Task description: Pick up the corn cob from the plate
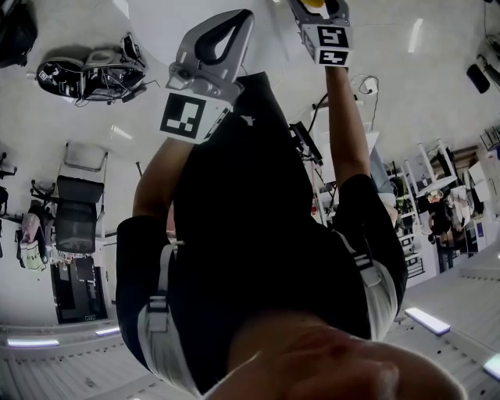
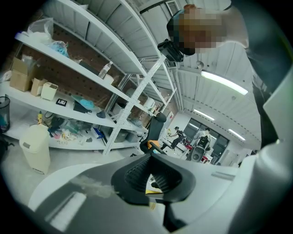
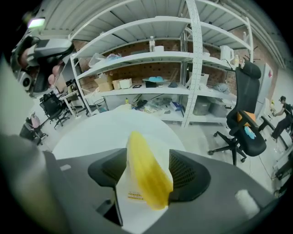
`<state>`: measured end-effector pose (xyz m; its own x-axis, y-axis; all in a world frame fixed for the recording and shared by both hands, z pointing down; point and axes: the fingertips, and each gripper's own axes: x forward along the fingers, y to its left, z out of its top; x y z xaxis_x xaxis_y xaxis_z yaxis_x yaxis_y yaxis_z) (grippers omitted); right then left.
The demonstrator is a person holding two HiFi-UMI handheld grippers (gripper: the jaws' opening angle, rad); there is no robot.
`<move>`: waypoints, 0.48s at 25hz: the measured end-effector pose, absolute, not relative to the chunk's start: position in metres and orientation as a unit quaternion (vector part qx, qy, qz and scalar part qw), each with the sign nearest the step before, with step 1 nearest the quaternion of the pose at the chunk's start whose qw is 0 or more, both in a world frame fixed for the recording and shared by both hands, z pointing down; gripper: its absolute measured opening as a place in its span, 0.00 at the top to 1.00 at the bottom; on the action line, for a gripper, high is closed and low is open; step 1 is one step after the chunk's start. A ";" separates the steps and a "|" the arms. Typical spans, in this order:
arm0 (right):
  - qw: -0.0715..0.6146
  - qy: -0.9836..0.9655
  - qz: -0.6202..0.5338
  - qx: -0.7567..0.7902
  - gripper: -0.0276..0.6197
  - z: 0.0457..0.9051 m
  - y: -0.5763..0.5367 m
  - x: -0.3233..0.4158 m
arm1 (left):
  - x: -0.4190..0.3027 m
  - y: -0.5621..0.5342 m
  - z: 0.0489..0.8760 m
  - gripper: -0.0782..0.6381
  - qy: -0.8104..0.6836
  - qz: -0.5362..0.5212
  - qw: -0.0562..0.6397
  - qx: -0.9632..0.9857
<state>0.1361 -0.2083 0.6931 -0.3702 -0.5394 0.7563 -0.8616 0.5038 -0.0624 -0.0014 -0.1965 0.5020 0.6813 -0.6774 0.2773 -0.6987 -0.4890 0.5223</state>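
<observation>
Though the frame's top edge cuts off most of the right gripper (image 1: 322, 8) at one o'clock, its own view shows one blurred yellow cob (image 3: 145, 173) pinched between its jaws. Near twelve o'clock, the left gripper (image 1: 239, 19) has its jaws pressed together, empty.

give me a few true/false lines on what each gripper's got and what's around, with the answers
1. The right gripper has its jaws closed on the yellow corn cob. True.
2. The left gripper grips a second cob. False: its jaws are together with nothing between them.
3. The corn cob lies on a plate. False: it is held up in the jaws, and no plate is in view.
4. A black office chair stands right of the shelves in the right gripper view. True.
5. The shelves are bare. False: they hold boxes and other items.
</observation>
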 end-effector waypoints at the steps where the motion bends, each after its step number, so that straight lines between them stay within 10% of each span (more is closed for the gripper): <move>1: 0.354 -0.797 0.228 0.433 0.50 0.695 -0.208 0.134 | -0.002 -0.196 0.502 0.89 -0.399 0.017 0.311 0.862; 12: 0.410 -0.817 0.201 0.352 0.49 0.716 -0.205 0.125 | -0.003 -0.197 0.508 0.89 -0.402 0.015 0.324 0.856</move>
<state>0.1247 -0.2054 0.7162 -0.4154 -0.4106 0.8117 -0.7404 0.6710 -0.0395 -0.0034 -0.1973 0.5076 0.6757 -0.6795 0.2859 -0.6986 -0.4664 0.5426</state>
